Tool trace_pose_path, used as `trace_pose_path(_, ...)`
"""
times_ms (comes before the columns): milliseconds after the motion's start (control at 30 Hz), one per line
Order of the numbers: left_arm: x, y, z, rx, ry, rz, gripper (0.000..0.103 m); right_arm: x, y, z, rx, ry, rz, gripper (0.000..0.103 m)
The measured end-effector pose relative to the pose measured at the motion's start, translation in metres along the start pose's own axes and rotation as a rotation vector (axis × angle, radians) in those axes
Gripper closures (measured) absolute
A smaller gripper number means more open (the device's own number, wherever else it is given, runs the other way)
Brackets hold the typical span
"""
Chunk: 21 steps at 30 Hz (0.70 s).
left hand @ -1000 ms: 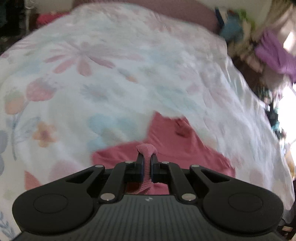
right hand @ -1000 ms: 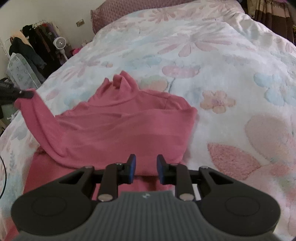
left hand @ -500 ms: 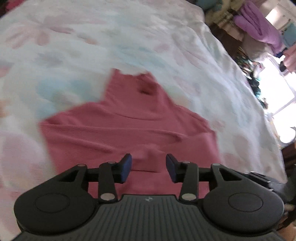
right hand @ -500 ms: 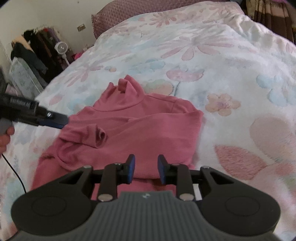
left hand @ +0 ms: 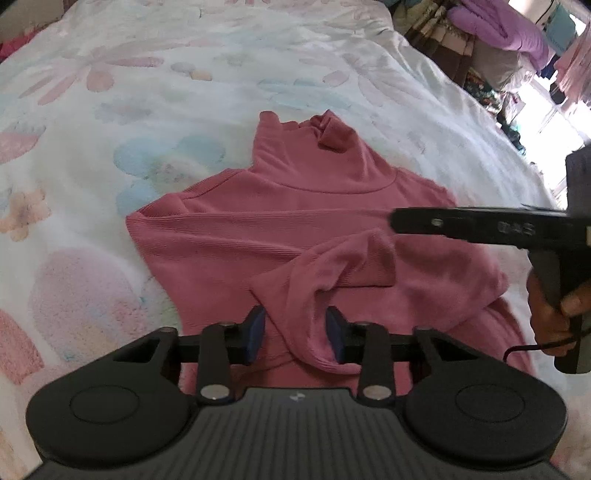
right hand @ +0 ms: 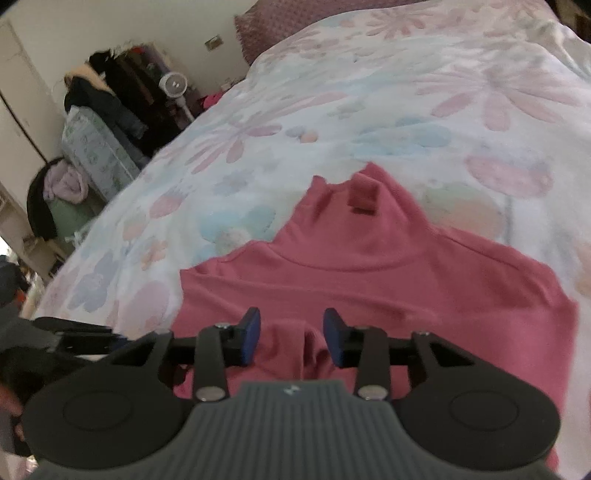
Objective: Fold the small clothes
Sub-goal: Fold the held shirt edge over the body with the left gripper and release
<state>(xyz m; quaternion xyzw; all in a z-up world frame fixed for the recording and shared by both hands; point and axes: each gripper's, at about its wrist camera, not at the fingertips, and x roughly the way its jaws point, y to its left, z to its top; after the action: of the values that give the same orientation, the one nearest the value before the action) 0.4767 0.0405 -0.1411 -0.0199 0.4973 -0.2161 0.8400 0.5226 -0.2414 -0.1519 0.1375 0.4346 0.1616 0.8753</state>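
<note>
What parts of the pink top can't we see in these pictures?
- Bottom hem of the pink top: in both wrist views it is covered by the gripper bodies and cut off at the lower edge.
- Left gripper, jaws closing around the folded-over sleeve: whether the pads touch it cannot be told.
- Right gripper, jaws opening: the cloth under it is blurred.
- Label at the collar: too small to read.

A lived-in home bedroom. A bed point(right hand: 461, 74) fills most of both views, spread with a fluffy white duvet printed in pastel flowers, a mauve pillow point(right hand: 280, 22) at its head. Beside it, dark coats point(right hand: 110, 99) hang crowded against the wall by a small white fan point(right hand: 171, 83), and on the other side purple bedding point(left hand: 498, 26) lies heaped.
</note>
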Motion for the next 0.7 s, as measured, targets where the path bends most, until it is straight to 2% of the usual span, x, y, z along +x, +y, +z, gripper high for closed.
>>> trace_pose_path(33,0.002,0.000,0.001,0.003,0.001,-0.002,0.087,0.008,0.002,0.001,-0.001,0.014,-0.007,0.077)
trace_pose_path(67,0.002,-0.001,0.000,0.010,-0.004,-0.004,0.096,0.015,0.003,0.000,0.001,0.030,-0.002,0.099)
trace_pose_path(100,0.001,-0.002,-0.002,0.018,-0.011,-0.008,0.100,0.019,0.002,0.000,0.006,0.043,0.010,0.103)
trace_pose_path(200,-0.011,-0.003,-0.009,0.055,-0.043,0.016,0.100,-0.001,0.006,-0.004,-0.012,-0.022,0.057,0.103)
trace_pose_path(267,-0.015,-0.001,-0.016,0.071,-0.029,0.027,0.100,-0.021,0.009,-0.007,-0.046,-0.038,0.081,0.103)
trace_pose_path(333,-0.016,0.002,-0.023,0.083,-0.014,0.024,0.100,-0.036,0.010,-0.015,-0.086,-0.008,0.085,0.103)
trace_pose_path(467,-0.014,-0.002,-0.039,0.130,-0.002,0.033,0.100,-0.041,0.005,-0.040,-0.093,0.098,0.066,0.103)
trace_pose_path(533,-0.012,-0.007,-0.042,0.158,-0.006,0.055,0.100,-0.038,0.002,-0.046,-0.075,0.094,0.036,0.095)
trace_pose_path(600,-0.011,-0.008,-0.042,0.165,-0.005,0.075,0.099,-0.035,-0.001,-0.042,-0.020,0.067,0.048,0.074)
trace_pose_path(700,-0.010,-0.006,-0.039,0.155,-0.002,0.072,0.099,-0.020,0.010,-0.027,-0.022,0.026,0.059,0.074)
